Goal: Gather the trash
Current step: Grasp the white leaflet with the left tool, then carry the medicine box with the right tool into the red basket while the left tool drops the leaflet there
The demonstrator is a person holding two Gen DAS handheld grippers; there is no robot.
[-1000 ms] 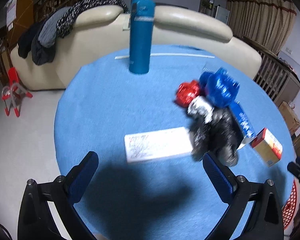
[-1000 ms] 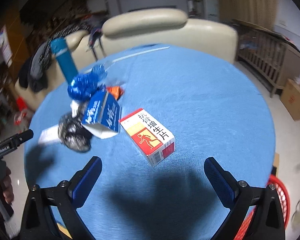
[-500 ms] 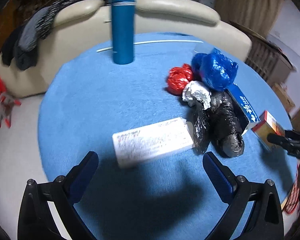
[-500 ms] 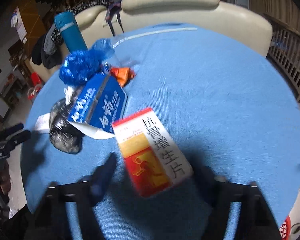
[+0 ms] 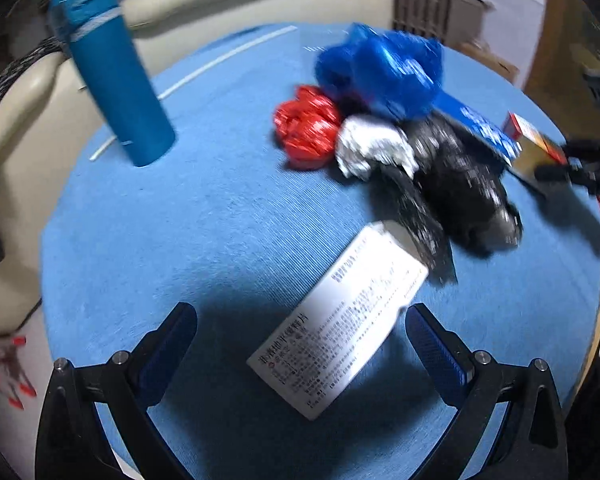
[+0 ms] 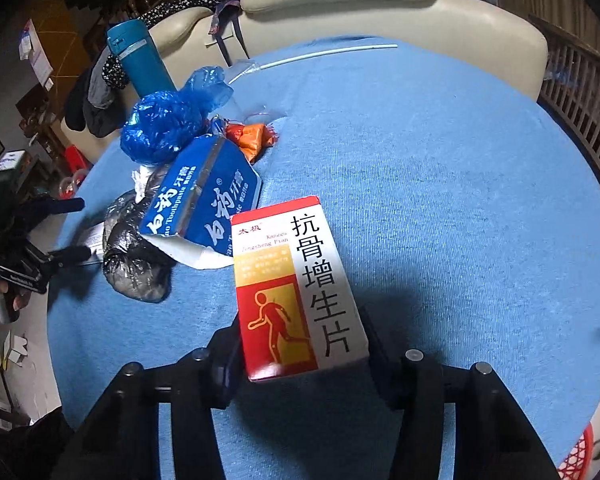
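Trash on blue round table, left jaws apart, right jaws gripping box

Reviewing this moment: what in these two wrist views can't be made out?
- Small print on the white box: motion-blurred, left wrist view.
- Red basket: cut off by the frame edge, right wrist view.
- Right hand-held gripper pads: hidden behind the red-and-white box.
- Contents of the black bag: opaque.

Teal flask stands upright on round table w/ blue cloth, well apart from the pile. Thin white rod lies near table's far edge. Cream sofa behind, dark clothes draped on its left end.
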